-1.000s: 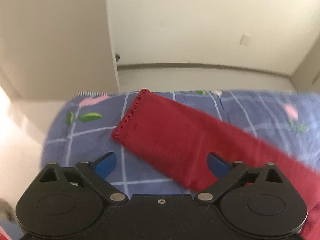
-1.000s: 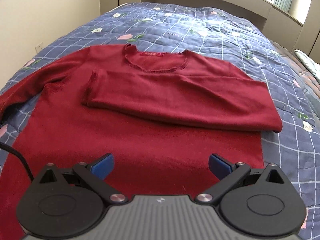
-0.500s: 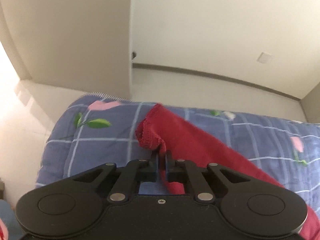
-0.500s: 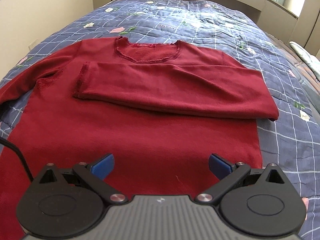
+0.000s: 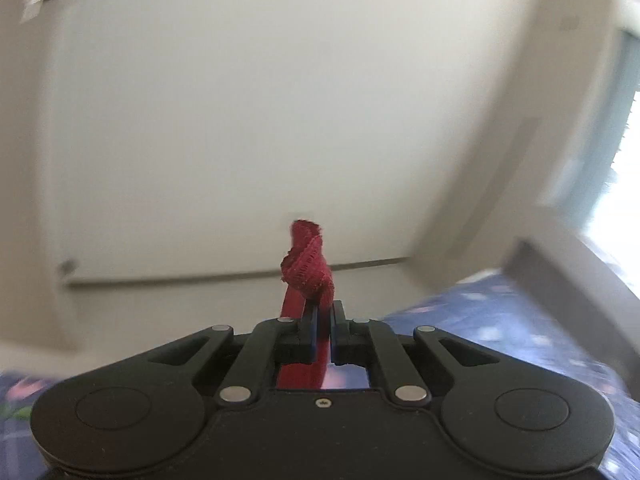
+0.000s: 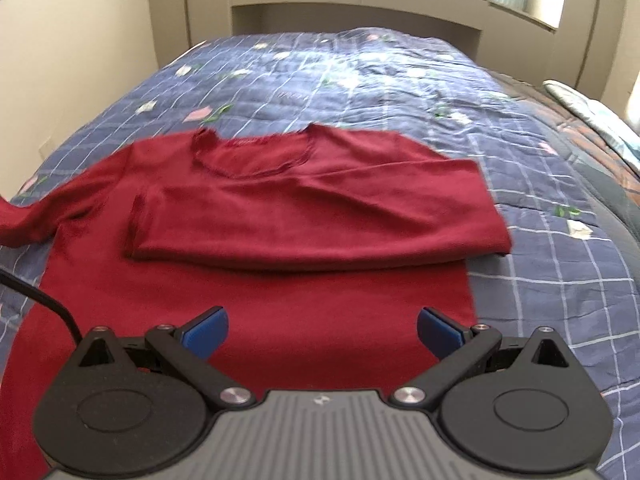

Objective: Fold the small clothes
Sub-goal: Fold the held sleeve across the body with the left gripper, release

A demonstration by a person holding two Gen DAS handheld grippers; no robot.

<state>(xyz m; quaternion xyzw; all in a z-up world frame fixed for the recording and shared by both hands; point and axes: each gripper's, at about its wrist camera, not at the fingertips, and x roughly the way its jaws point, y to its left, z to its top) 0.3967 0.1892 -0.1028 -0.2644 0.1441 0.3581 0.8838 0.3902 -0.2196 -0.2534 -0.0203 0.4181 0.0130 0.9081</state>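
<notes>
A dark red long-sleeved sweater lies flat on the bed, neck opening away from me. Its right sleeve is folded across the chest. My left gripper is shut on the cuff of the left sleeve and holds it up off the bed, tilted toward the wall. That sleeve runs off the left edge in the right wrist view. My right gripper is open and empty above the sweater's lower body.
The bed has a blue quilted cover with a white grid and flowers. A beige wall runs along the left side, a headboard shelf at the far end. A black cable crosses the sweater at left.
My left gripper shut on the left sleeve cuff and lifted it off the bed, swinging upward and to the right. My right gripper pulled back slightly and stayed open.
</notes>
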